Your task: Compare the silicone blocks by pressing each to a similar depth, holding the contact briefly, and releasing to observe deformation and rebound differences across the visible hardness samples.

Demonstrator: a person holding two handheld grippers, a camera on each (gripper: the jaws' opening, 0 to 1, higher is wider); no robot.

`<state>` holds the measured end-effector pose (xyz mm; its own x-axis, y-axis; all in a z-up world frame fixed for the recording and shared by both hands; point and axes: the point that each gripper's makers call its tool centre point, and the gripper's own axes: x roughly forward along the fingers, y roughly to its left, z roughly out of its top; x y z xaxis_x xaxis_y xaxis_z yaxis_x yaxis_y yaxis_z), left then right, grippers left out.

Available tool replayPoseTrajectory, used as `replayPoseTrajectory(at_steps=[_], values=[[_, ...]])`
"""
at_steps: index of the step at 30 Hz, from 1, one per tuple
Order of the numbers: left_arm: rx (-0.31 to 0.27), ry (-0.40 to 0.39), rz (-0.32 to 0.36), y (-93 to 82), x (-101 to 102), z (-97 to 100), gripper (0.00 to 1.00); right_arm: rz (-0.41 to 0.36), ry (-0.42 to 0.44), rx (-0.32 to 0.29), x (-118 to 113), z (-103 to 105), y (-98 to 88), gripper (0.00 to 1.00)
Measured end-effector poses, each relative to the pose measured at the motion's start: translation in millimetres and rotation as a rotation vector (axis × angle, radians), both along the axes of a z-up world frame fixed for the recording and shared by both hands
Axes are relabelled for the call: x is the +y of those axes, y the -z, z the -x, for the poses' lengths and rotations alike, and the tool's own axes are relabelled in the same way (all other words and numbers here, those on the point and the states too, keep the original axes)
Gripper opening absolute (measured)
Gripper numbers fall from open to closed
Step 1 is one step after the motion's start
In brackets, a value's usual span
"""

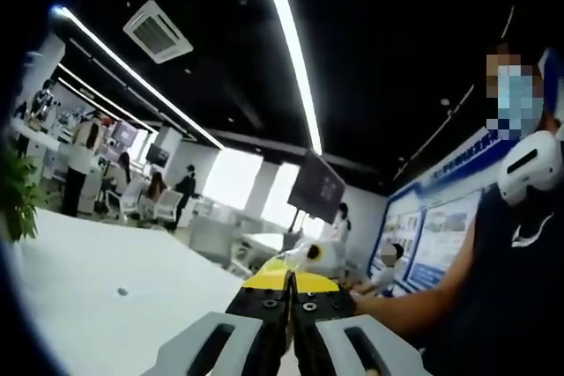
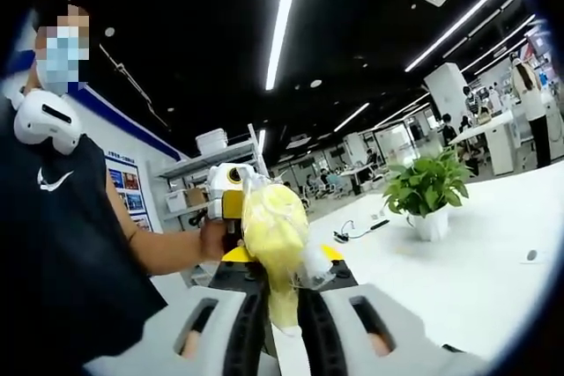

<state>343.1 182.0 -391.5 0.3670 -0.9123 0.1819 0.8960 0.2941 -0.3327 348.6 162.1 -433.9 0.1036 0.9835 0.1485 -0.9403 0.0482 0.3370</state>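
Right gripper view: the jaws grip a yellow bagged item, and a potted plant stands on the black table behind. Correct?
Not quite. In the right gripper view the table is white, not black. The right gripper does grip the yellow bagged item, with the potted plant behind.

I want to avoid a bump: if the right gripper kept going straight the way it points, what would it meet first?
Probably the left gripper, held in the person's hand straight ahead. The right gripper itself is shut on a yellow bagged item; depth is unclear.
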Motion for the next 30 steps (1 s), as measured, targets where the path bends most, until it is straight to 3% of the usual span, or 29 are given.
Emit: replayPoseTrajectory(at_steps=[9, 30], values=[[-0.032, -0.007, -0.011, -0.8, 0.6, 0.4, 0.00, 0.002, 0.001, -0.001, 0.0, 0.6, -0.8, 0.07], [-0.017, -0.016, -0.027, 1.6, -0.4, 0.5, 0.00, 0.006, 0.001, 0.008, -1.1, -0.4, 2.1, 0.06]])
